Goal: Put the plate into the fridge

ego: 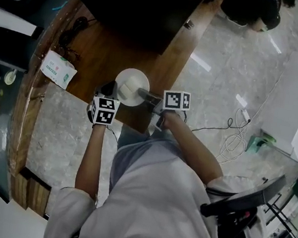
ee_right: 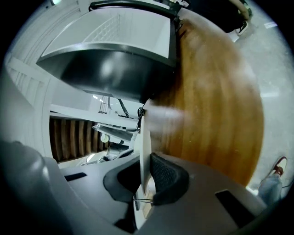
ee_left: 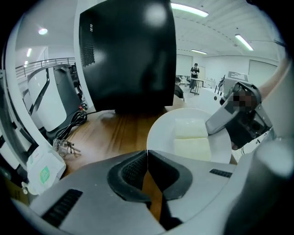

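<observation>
Plate: white, lying flat, over the near edge of the wooden counter; it carries two pale blocks
Right gripper: jaws clamped on the plate's rim on the right side; its own view shows the plate edge-on, pinched between the ribbed pads
Left gripper: jaws pressed together with nothing between them, as its own view shows; it hangs just left of the plate, not touching it
Fridge: the black box at the back of the counter is taken to be it; its dark front faces the grippers and looks closed
Key relation: the fridge lies straight beyond the plate, away from the person, with bare counter between; the plate's flat face runs on from the right jaws toward the fridge
Nearer hand: both sit about level with each other; the left one is free, so it is the likely one for the door
Arm pose: both forearms reach forward from the body, the left gripper tipped downward, the right one closer to level
Door handle: cannot be made out
Also there: a packet and a cable on the left of the counter, well apart from the plate
</observation>
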The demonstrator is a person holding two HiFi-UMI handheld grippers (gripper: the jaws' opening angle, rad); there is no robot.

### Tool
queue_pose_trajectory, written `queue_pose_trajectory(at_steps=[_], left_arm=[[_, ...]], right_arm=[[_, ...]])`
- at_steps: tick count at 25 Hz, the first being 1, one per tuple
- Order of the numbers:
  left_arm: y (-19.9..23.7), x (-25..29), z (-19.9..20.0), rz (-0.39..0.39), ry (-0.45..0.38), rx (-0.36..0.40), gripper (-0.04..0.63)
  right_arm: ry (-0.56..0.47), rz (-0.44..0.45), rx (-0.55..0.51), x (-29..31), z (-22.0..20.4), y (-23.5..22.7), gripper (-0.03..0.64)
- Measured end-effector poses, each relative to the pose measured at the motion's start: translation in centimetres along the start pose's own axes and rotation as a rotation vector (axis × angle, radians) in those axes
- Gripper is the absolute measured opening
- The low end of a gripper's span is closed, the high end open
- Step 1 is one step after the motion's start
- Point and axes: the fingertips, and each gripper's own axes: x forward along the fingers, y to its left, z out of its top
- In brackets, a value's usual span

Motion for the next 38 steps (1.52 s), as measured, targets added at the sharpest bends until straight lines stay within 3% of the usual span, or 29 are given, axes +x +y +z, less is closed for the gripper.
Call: queue_pose_trajectory(at_steps=[10, 17, 21, 23, 31, 38], left_arm=[[-17.7, 0.6, 4.2, -0.061, -0.016, 0.011, 0.020], [-29.6, 1.3, 7.6, -0.161, -0.027, 0.146, 0.020], [-37.4, 2.1, 10.0, -0.164, -0.041, 0.290, 0.020], [-40.1, 2.3, 11.5, -0.185, -0.067, 0.295, 0.020], [-47.3, 2.1, 18.2, -0.219, -0.160, 0.339, 0.020], [-47.4, 3.3, 25.1, -0.211, -0.244, 0.353, 0.020]], right_arm=[[-0.050, 0.006, 0.028, -17.8, -0.6, -4.6, 0.032], [-0.129, 0.006, 0.036, -29.6, -1.0, -7.6, 0.032], [-0.187, 0.013, 0.037, -37.0, -0.8, -9.9, 0.032], [-0.222, 0.015, 0.039, -40.0, -0.5, -10.4, 0.032], [-0.367, 0.036, 0.121, -48.5, 1.9, -9.7, 0.032], [-0.415, 0.088, 0.129, -50.6, 7.4, -8.0, 0.032]])
